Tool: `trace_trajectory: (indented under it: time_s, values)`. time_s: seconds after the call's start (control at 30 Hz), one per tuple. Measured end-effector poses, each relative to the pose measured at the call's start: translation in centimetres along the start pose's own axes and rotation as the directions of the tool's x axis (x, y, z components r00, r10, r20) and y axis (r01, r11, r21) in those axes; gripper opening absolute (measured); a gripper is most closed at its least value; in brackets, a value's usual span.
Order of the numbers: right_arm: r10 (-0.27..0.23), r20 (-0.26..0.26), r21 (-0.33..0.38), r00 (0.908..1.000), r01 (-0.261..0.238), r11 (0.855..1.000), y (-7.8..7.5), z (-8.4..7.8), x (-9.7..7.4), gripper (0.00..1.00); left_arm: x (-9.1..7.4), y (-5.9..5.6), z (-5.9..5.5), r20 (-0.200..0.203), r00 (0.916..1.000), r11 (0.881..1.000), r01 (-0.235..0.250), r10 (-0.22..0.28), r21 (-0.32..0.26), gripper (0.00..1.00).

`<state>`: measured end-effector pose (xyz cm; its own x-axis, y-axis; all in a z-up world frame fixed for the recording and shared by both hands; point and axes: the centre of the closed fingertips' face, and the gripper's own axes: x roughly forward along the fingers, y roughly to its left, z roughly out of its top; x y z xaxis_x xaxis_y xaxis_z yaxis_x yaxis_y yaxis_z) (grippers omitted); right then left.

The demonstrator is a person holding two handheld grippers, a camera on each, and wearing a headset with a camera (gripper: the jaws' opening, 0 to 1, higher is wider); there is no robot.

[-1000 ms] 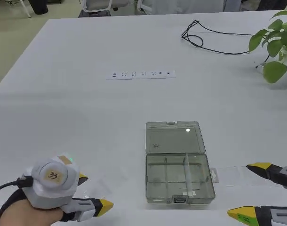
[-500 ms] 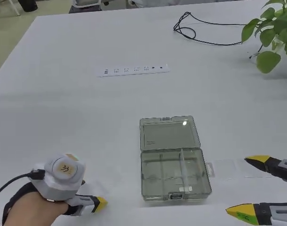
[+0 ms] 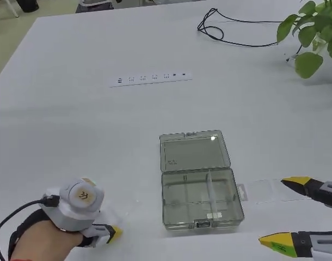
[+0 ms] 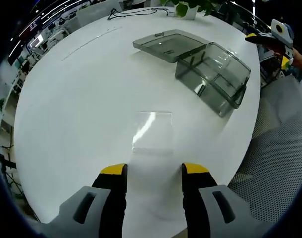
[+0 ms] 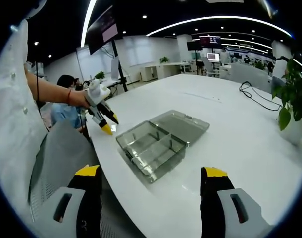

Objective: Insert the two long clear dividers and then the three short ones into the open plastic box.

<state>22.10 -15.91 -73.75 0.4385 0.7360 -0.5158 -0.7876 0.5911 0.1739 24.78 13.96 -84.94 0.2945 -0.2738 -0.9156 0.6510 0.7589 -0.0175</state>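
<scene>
Both pairs of jaws stand spread with nothing between them. At the lower left of the head view the left gripper [image 3: 112, 234] sits low over the surface [image 3: 73, 136]. In its own view a short clear divider [image 4: 152, 130] lies flat just ahead of its tips. At the lower right the right gripper [image 3: 286, 212] gapes wide. Its upper jaw is just beside the outer end of a long clear divider [image 3: 261, 190], which lies flat, with its inner end against or almost against the right wall of the open plastic box [image 3: 201, 204].

Inside the box one standing divider [image 3: 209, 191] seems to run from the hinge side to the latch side, so the step in hand is probably the second long one. A flat, clear sheet offers little to bite. The right jaws would do best to come in low at the outer end and tip one edge up before pinching it. The sheet should then turn upright, line up parallel to the standing piece, and go down evenly into the wall slots. The left gripper could steady the box, which looks light enough to skid.

Farther up the frame, the power strip [image 3: 149, 79], the black cable [image 3: 231, 33] and the plant [image 3: 313, 32] sit well apart from the work.
</scene>
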Motion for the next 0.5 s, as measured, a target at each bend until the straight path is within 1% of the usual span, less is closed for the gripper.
trace_trajectory:
  time_s: [0.03,0.07,0.1,0.4,0.5]
  values:
    - [-0.001,0.002,0.002,1.0,0.001,1.0,-0.02,0.03,0.0,0.82,-0.01,0.09,-0.07,-0.008,0.9999,1.0,-0.006,0.006,0.004,0.41]
    - [-0.001,0.005,0.006,1.0,0.001,1.0,-0.03,0.08,0.01,0.82,-0.03,0.25,-0.18,-0.023,0.9996,0.999,-0.016,0.016,0.029,0.39]
    - [-0.002,0.006,0.006,1.0,0.002,1.0,-0.04,0.11,0.01,0.82,0.03,0.14,-0.13,-0.023,0.9997,1.0,-0.011,0.011,0.009,0.39]
    - [-0.009,0.02,0.007,0.9998,0.009,1.0,-0.08,0.36,0.02,0.82,0.1,0.26,-0.16,-0.04,0.9992,1.0,-0.011,0.011,0.013,0.38]
    - [-0.011,0.019,0.008,0.9997,0.011,1.0,-0.07,0.25,-0.03,0.82,0.06,0.28,-0.18,-0.048,0.9988,1.0,-0.012,0.012,0.01,0.35]
